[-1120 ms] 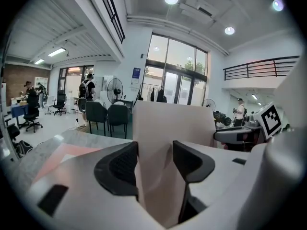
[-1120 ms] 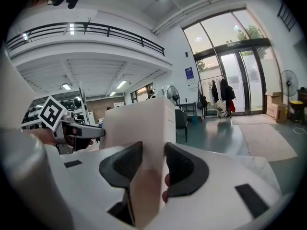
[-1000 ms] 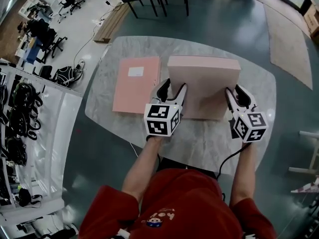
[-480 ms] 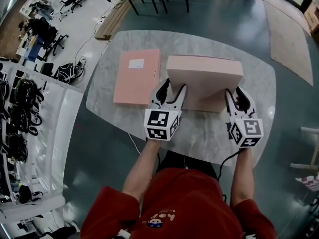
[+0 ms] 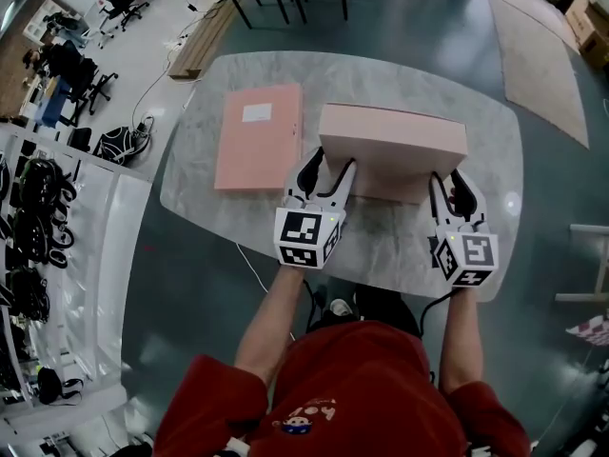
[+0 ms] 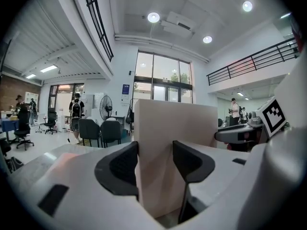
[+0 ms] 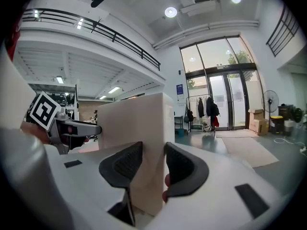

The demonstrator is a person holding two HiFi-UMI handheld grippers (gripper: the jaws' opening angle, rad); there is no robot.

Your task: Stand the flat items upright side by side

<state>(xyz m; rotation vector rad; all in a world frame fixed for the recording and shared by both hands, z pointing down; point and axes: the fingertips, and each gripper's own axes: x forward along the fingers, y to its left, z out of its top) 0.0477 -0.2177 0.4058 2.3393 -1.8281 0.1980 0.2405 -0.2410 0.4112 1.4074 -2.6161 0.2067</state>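
Both forearms stretched fwd. L white two-jaw gripper (image 5: 326, 168) & R white two-jaw gripper (image 5: 449, 184) near level, jaws clamped on ends of upright pink cardboard box file (image 5: 395, 146).

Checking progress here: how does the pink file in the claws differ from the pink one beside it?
The gripped file is up on edge, clamped by the left claw and right claw; the other file lies flat on the table, untouched. The other file shows a white label; the gripped file shows none. Both are pink.
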